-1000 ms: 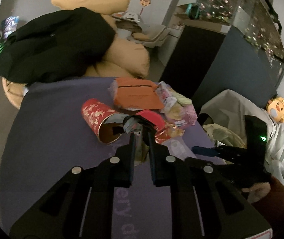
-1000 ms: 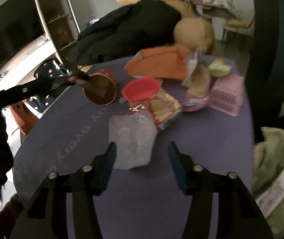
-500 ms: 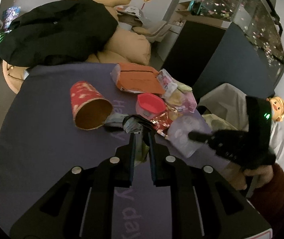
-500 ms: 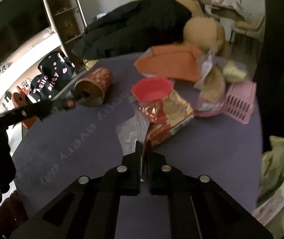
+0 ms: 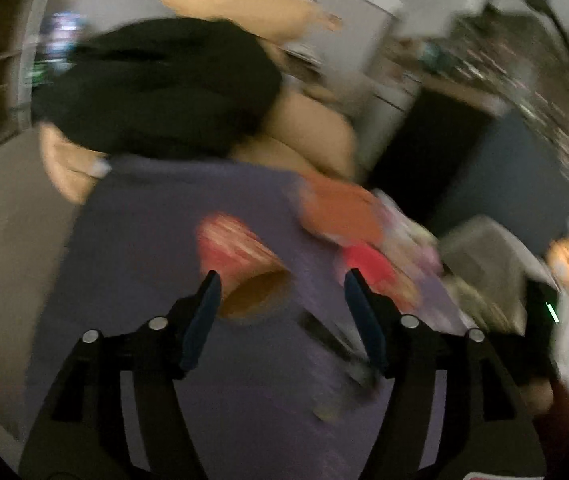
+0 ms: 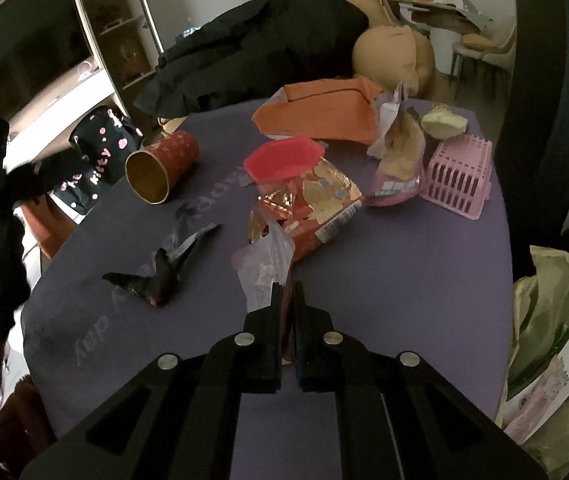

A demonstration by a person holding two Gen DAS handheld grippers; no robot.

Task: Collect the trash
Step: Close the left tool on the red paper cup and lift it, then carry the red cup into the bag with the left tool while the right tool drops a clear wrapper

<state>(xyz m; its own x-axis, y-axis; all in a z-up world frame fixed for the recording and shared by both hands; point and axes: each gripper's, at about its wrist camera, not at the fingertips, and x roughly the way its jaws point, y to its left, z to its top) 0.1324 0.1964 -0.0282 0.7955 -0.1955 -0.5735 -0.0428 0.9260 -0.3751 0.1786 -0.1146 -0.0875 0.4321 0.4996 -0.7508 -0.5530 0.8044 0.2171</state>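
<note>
My right gripper [image 6: 287, 292] is shut on a clear plastic wrapper [image 6: 265, 260] and holds it just above the purple table [image 6: 404, 264]. A dark crumpled wrapper [image 6: 164, 272] lies loose on the table to its left. My left gripper [image 5: 280, 284] is open and empty, with a red paper cup [image 5: 240, 260] lying on its side just beyond the fingertips; that view is blurred. The cup also shows in the right wrist view [image 6: 162, 166]. A red bowl [image 6: 282, 158], a foil snack bag [image 6: 316, 204] and an orange pouch [image 6: 320, 112] lie behind the clear wrapper.
A pink basket [image 6: 458, 176] and a pink snack bag [image 6: 396, 164] lie at the table's right. A pale green bag [image 6: 552, 344] hangs open off the right edge. Black clothing [image 6: 252, 52] on tan cushions sits behind the table. Shelves stand at the left.
My left gripper has opened and dropped the dark wrapper onto the table, then swung fast. My right gripper stays shut on the clear wrapper and has lifted it slightly.
</note>
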